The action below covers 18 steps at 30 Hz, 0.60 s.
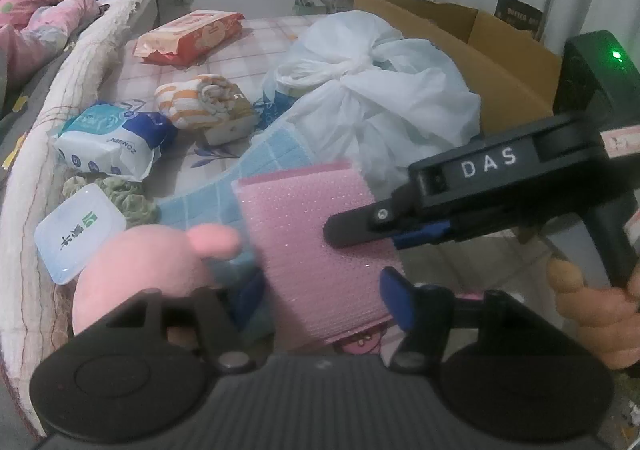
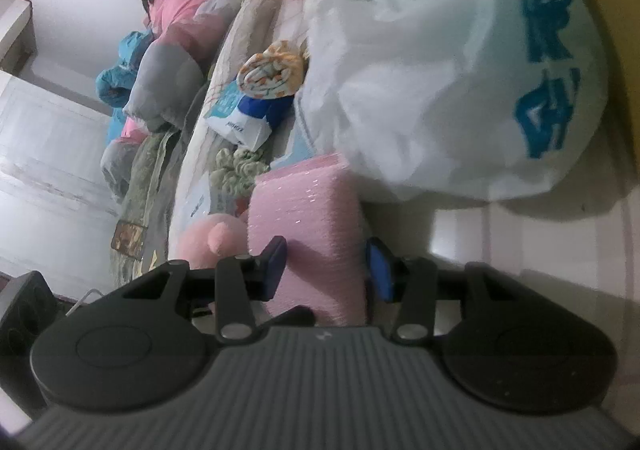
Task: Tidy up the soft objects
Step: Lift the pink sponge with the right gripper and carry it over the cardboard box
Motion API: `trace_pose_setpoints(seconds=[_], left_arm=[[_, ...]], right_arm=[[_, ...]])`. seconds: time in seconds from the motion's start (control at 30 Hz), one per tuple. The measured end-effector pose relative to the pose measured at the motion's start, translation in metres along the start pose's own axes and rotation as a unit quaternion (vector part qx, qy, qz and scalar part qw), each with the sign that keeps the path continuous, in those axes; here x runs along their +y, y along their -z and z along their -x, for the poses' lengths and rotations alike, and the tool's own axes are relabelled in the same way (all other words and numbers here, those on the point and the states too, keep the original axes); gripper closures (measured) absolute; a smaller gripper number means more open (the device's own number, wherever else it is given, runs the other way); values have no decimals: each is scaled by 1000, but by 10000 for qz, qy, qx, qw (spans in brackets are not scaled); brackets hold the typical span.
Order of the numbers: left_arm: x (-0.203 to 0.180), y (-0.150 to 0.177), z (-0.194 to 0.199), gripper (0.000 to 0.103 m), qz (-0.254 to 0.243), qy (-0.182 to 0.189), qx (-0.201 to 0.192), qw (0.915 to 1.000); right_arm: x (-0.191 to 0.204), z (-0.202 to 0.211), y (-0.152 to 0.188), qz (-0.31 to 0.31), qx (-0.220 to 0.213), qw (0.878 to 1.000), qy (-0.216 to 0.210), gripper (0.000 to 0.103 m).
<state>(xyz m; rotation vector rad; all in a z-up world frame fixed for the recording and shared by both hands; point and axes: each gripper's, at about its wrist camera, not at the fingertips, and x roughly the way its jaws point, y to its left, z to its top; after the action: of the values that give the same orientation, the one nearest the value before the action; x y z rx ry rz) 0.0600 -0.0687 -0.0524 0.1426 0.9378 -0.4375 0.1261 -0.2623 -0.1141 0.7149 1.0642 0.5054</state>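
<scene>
A pink sponge (image 1: 308,234) stands between the fingers of my left gripper (image 1: 320,298), which is shut on it. My right gripper (image 1: 360,228) comes in from the right and also clamps the sponge; in the right wrist view the sponge (image 2: 308,234) sits between its blue pads (image 2: 378,274), with a small gap at the right pad. A pink plush toy (image 1: 160,270) lies at the lower left, touching the sponge. A blue checked cloth (image 1: 256,178) lies behind the sponge.
On the bed lie a white plastic bag (image 1: 376,90), a rolled orange-striped towel (image 1: 200,100), a blue wipes pack (image 1: 108,138), a red wipes pack (image 1: 188,36), a green scrunchie (image 1: 128,198) and a small plastic box (image 1: 78,230). A cardboard box (image 1: 500,50) stands at the right.
</scene>
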Motion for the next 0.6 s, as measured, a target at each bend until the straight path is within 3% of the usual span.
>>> trace_pose_setpoints(seconds=[0.13, 0.33, 0.6], left_arm=[[-1, 1, 12, 38, 115, 134, -77, 9998], [-19, -9, 49, 38, -144, 164, -459, 9987], [-51, -55, 78, 38, -635, 513, -1007, 9916]], right_arm=[[9, 12, 5, 98, -97, 9999, 37, 64], [29, 47, 10, 261, -415, 9988, -57, 65], [46, 123, -3, 488, -1222, 9911, -176, 67]])
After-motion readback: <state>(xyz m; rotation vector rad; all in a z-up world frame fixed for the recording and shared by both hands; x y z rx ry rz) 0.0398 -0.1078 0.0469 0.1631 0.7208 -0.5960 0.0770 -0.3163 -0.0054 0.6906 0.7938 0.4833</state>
